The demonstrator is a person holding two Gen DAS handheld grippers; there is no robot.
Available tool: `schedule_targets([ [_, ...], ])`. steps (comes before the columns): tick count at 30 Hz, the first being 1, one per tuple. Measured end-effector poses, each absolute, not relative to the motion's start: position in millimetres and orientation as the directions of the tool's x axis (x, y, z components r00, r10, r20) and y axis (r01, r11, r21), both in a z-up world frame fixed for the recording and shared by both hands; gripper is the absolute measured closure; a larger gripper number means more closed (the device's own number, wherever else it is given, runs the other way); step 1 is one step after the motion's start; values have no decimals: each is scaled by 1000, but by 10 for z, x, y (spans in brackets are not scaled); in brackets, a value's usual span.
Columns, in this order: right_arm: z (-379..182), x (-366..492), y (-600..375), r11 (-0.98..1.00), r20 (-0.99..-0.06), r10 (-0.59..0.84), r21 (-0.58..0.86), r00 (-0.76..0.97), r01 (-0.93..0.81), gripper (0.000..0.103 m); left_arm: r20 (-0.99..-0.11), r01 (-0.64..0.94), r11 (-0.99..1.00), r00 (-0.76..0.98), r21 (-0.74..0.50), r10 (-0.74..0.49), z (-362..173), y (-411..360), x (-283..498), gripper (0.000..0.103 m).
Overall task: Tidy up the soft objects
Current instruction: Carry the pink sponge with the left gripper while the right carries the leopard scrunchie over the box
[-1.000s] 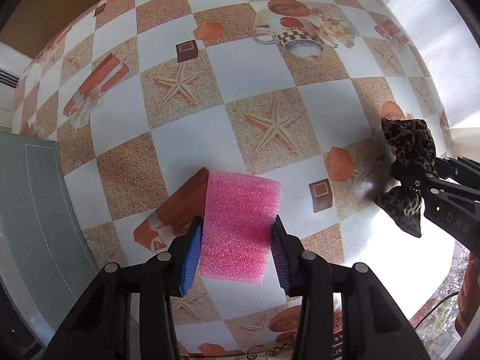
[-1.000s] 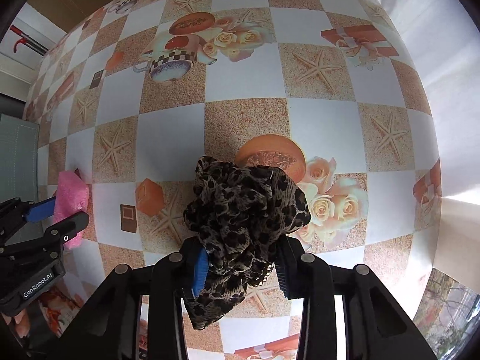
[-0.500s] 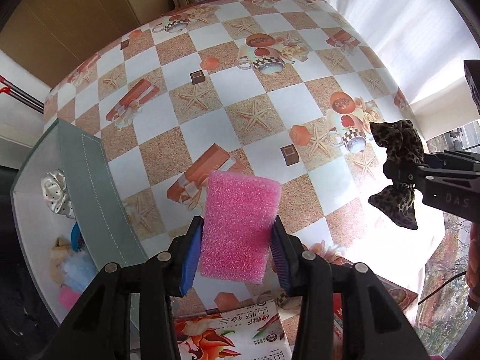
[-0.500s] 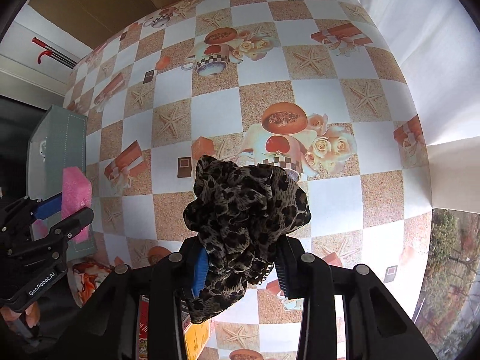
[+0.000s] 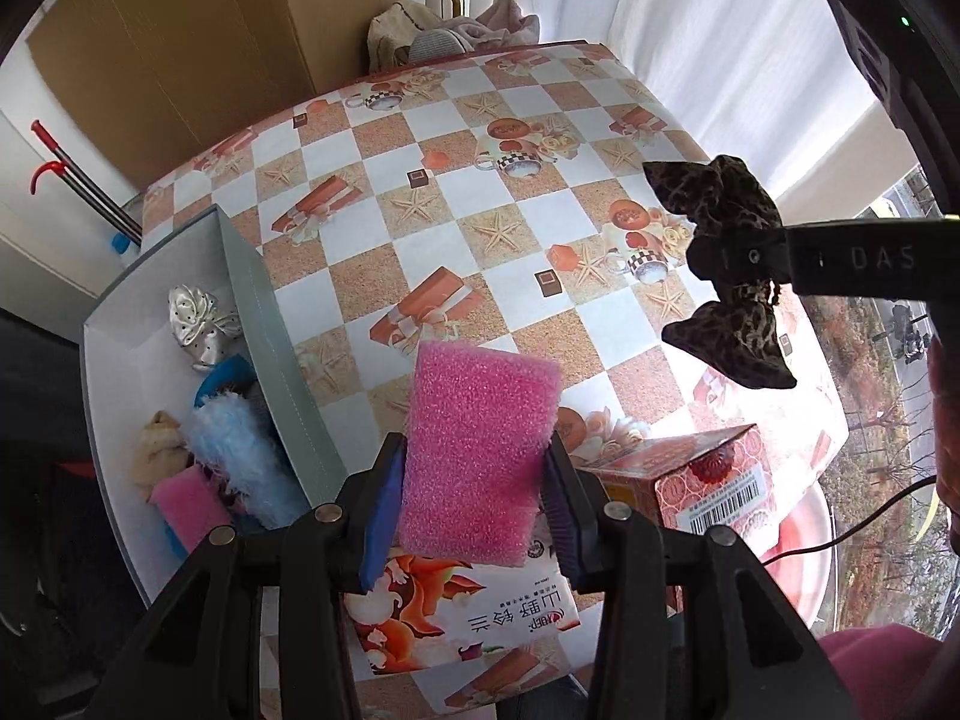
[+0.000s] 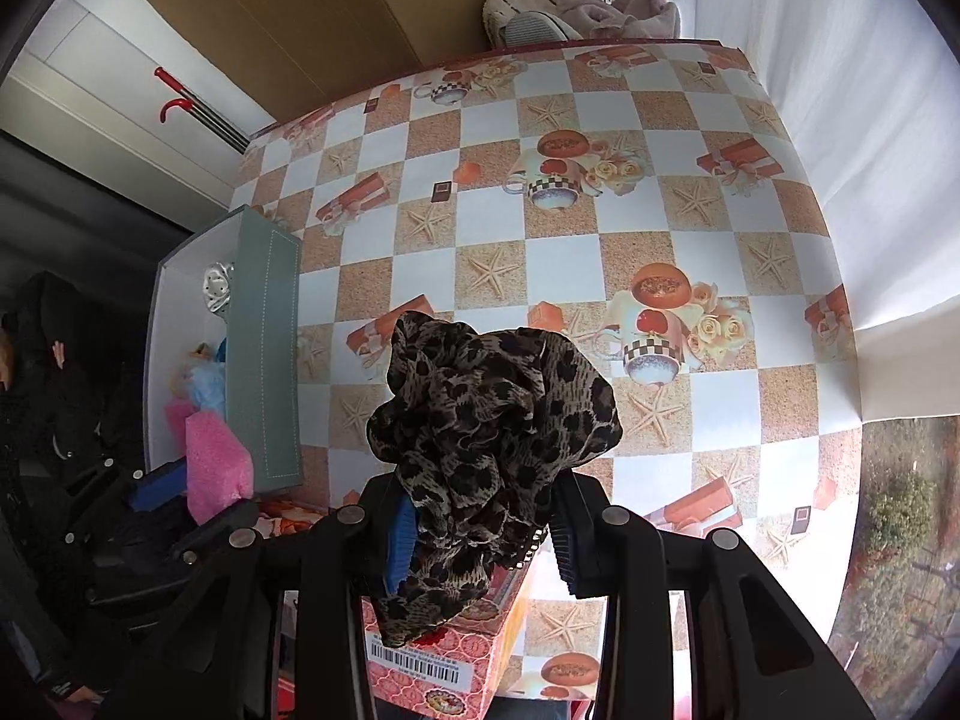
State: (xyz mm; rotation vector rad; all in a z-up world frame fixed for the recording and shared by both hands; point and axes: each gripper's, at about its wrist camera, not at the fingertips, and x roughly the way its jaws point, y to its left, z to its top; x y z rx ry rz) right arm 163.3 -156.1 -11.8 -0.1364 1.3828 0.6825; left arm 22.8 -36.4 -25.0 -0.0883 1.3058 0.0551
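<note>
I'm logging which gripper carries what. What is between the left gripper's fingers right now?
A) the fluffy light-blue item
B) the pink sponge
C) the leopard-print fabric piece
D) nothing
B: the left gripper has its pads pressed on the pink sponge, held above the table; the leopard-print fabric piece is in the right gripper.

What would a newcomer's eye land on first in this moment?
The bright pink sponge clamped in the left gripper, held above the table's near edge. Next, the leopard-print scrunchie pinched in the right gripper over the checkered tablecloth. At the left, the grey bin already holds several soft things.
</note>
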Motion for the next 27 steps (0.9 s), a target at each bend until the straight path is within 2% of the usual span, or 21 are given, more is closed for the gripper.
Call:
schedule_targets([
  [9,92,1088,-923,712,-929,369,287,-6,-641,64,-949,-102,995,313,-8,24,-45,-313,-398,56],
  [20,22,495,-298,611,-948,316,236,-41,-756,64,-929,-283,959,353,8,112,90,160,-930,56],
  [27,-52,274,-111,569,-955,289,231,-71,-789,64,-925,-337,941,352,14,141,96,284,-1124,56],
])
